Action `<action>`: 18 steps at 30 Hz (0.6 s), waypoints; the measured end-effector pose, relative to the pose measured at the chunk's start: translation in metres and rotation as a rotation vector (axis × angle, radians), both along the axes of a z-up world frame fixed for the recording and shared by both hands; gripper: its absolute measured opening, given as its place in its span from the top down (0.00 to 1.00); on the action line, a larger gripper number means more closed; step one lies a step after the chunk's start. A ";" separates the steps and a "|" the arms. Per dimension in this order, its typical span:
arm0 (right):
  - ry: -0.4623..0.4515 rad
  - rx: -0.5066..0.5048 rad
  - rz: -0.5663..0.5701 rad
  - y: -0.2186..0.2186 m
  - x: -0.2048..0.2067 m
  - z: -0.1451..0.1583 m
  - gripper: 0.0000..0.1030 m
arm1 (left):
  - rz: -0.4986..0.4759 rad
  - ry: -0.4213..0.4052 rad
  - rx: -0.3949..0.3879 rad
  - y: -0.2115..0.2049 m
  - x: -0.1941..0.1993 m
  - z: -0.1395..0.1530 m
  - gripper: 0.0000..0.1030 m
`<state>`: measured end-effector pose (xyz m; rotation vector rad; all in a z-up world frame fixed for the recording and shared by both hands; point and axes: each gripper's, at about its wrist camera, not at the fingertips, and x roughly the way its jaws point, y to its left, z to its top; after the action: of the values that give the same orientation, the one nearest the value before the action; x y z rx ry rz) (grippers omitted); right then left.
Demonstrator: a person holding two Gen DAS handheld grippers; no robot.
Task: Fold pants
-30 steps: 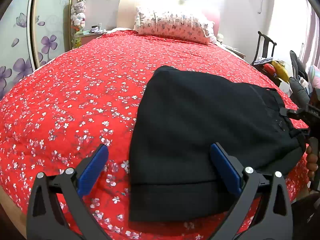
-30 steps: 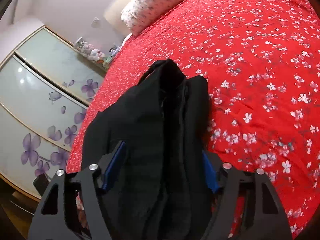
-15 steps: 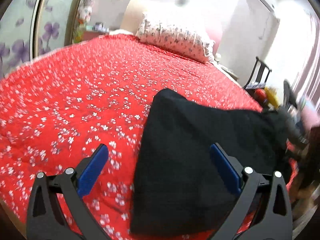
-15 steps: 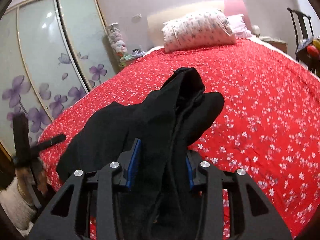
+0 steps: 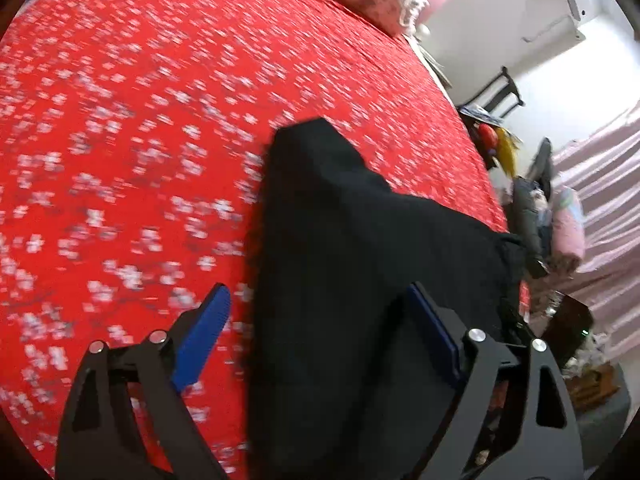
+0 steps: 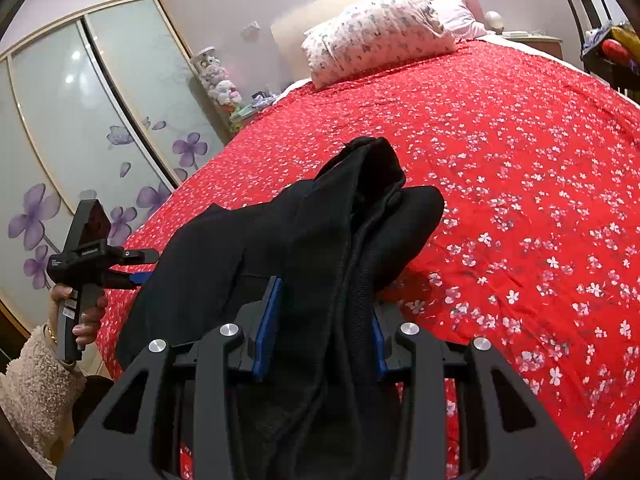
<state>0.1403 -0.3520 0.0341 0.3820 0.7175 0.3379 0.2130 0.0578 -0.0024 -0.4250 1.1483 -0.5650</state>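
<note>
The black pants [image 6: 304,240] lie bunched on the red flowered bedspread [image 6: 520,160], at the bed's foot end, well apart from the patterned pillow [image 6: 380,32] at the headboard; all places here are told from the pants.

The right tongs [image 6: 320,320] are pinching a thick gathered fold of the pants; both blue pads [image 6: 268,320] press into the cloth, and the bunch rises out of them and flops toward the pillow; these tongs closed in on the cloth within the last second and now hold at that grip.

The left tongs [image 5: 320,332] stand spread wide over the pants' near edge; 1 blue pad [image 5: 200,340] hangs over bare bedspread just beside the cloth, the other sits over the black cloth; whether it touches the cloth I cannot tell; their jaws have just been narrowing a little, with the cloth's edge between them but not pinched. The left view is blurred.

In the right view the person's left hand [image 6: 76,312], in a fleecy cream sleeve [image 6: 32,380], holds its handle left of the pants, before the wardrobe doors [image 6: 100,112] with purple flowers.
</note>
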 end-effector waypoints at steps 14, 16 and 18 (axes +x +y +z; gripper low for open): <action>0.181 0.248 -0.074 -0.023 0.016 -0.033 0.43 | -0.020 0.013 -0.015 -0.021 -0.003 -0.011 0.37; 0.162 0.244 -0.070 -0.021 0.015 -0.030 0.54 | -0.013 0.005 -0.010 -0.020 -0.005 -0.009 0.52; 0.137 0.275 -0.061 -0.021 0.013 -0.026 0.60 | -0.010 0.001 -0.037 -0.018 -0.007 -0.005 0.63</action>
<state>0.1537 -0.3734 0.0077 0.6917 0.7937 0.3565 0.2056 0.0397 -0.0076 -0.4511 1.1425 -0.5957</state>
